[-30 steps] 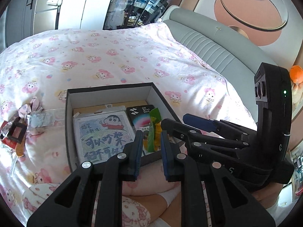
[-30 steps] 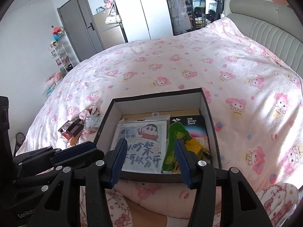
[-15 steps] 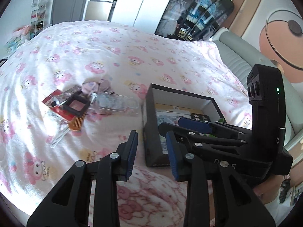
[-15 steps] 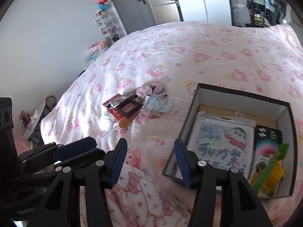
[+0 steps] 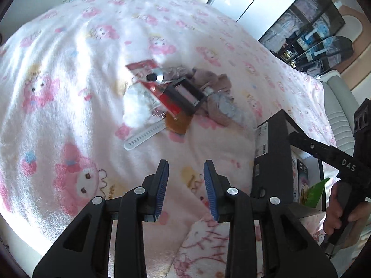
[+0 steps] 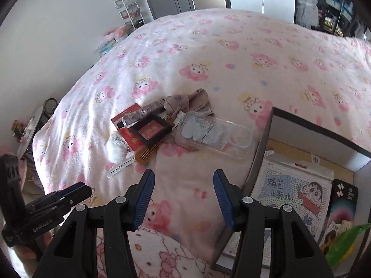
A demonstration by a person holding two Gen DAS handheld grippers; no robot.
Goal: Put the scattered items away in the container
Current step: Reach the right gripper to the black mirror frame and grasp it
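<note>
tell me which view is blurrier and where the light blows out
Left wrist view: motion-smeared, the pile of scattered items soft, the blanket washed nearly white at its left. Right wrist view: sharper, the comb teeth and the print in the box readable, mild glare on the blanket's far left slope. Both bend straight edges toward the dark rim.

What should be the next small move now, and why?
Probably ease the left gripper forward toward the white strap, the nearest piece of the pile. Both grippers are open and hold nothing, the box already has a few things inside, and the comb, compact and clear phone case lie outside it on the blanket.
</note>
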